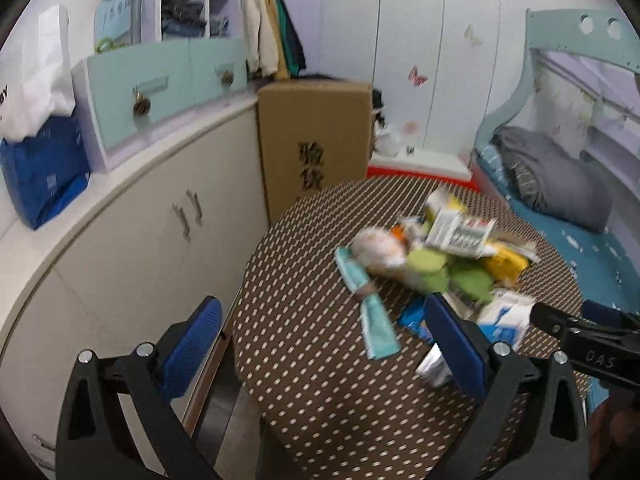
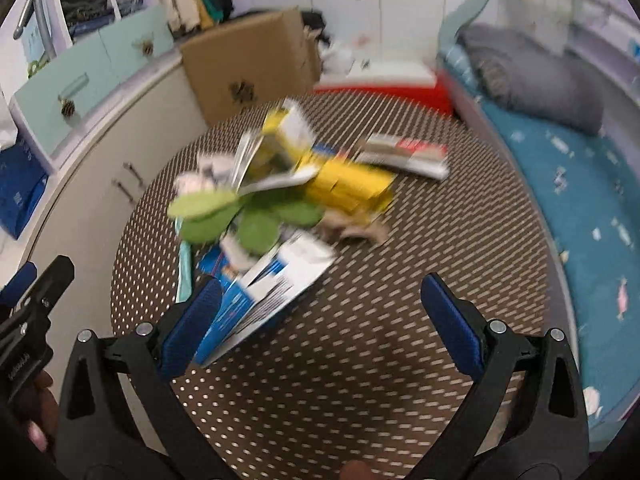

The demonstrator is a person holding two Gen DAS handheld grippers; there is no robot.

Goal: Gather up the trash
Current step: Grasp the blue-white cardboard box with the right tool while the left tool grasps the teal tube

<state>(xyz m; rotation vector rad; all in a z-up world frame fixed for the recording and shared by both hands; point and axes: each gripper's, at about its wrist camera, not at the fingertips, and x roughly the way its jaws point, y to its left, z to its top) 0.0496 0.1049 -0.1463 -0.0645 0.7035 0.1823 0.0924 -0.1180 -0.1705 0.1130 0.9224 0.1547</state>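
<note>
Both claws hang spread and empty over the dotted table (image 2: 360, 380). The trash heap (image 2: 288, 200) sits dead ahead of the right gripper (image 2: 320, 320), whose left finger is already beside the blue-and-white carton (image 2: 264, 296); its long side runs away up-right. The left gripper (image 1: 320, 344) sees the heap (image 1: 432, 256) off to its right, so the right hand looks nearer.

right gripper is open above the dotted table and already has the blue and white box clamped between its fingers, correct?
Not quite. The right gripper is open above the dotted table, but it holds nothing: the right wrist view shows the blue and white box lying on the table beside its left finger.
</note>
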